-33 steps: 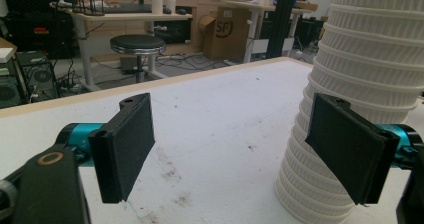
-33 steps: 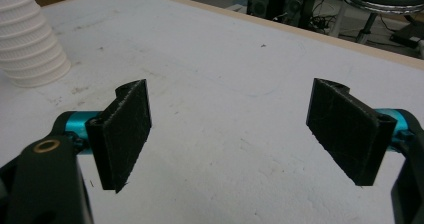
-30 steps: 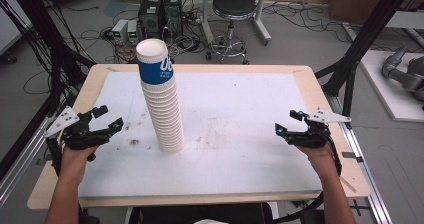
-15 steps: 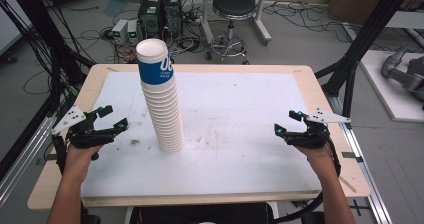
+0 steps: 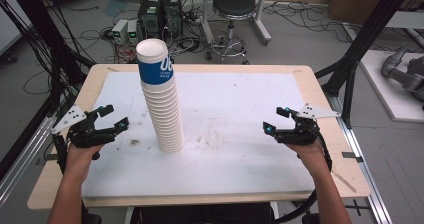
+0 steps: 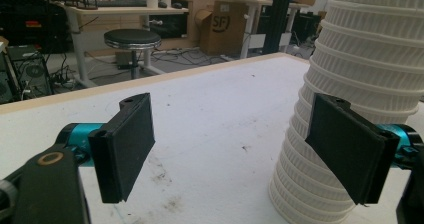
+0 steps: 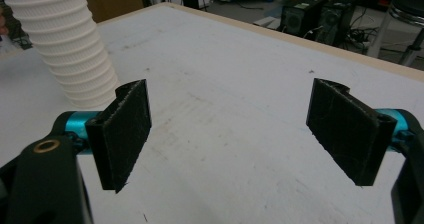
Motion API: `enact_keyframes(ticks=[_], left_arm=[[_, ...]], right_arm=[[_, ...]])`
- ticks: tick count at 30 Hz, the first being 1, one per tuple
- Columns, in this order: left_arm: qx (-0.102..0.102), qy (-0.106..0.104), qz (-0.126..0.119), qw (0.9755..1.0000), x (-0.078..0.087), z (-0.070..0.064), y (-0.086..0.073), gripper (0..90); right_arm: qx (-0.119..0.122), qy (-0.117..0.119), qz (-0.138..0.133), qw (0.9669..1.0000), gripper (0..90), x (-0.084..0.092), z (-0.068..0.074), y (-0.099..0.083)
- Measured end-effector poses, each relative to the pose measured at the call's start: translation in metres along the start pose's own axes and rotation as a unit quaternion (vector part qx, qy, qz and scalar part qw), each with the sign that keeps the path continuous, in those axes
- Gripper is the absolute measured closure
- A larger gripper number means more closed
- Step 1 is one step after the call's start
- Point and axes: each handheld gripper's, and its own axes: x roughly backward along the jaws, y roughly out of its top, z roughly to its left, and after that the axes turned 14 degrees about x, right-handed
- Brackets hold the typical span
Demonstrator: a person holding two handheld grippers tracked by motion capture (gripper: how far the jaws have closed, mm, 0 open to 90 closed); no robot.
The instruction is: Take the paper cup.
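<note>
**Both tongs open, one tall cup stack between them**

Tongs on the left (image 5: 112, 119) stand with jaws wide apart and hold nothing; they hover low over the table (image 5: 240, 184), near the foot of the stack of paper cups (image 5: 161, 104). In the left gripper view one black jaw is already in front of the ribbed lower cups, but I judge it is not touching them. Tongs on the right (image 5: 277, 121) are also spread open and empty, well apart from the stack, at the right side of the table.

The stack stands upright on the white table surface, left of the middle. It is tall and narrow and leans a little, so the risk is clear: a push from the side at the base, or a grip taken too low, could tip the whole column over. A hard squeeze could also crush the thin cup walls, or lift several nested cups together.

Count: two tongs, one stack. The top cup (image 5: 154, 60) carries a blue band; below it I count perhaps fifteen white rims, but they are too close together to be sure.
</note>
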Motion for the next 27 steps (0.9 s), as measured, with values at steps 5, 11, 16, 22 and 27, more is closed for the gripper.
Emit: enact_keyframes(ticks=[5, 11, 16, 22, 27], left_arm=[[0.003, 0.001, 0.004, 1.0, -0.001, 0.001, -0.001, 18.8], [0.003, -0.001, 0.007, 1.0, -0.003, 0.001, -0.001, 18.8], [0.005, 0.002, 0.011, 0.9999, -0.001, 0.002, -0.003, 18.8], [0.006, 0.003, 0.013, 0.9999, 0.0, 0.003, -0.004, 18.8], [0.009, 0.006, 0.014, 0.9999, -0.001, 0.003, -0.005, 18.8]], right_arm=[[0.007, 0.029, -0.02, 0.9994, 18.4, -0.018, 0.002, 0.028], [0.026, 0.062, -0.034, 0.9972, 18.3, -0.037, 0.006, 0.067], [0.033, 0.093, -0.044, 0.9942, 18.3, -0.053, 0.008, 0.092], [0.055, 0.12, -0.051, 0.9899, 18.3, -0.076, 0.019, 0.119], [0.062, 0.138, -0.062, 0.9865, 18.3, -0.093, 0.028, 0.137]])
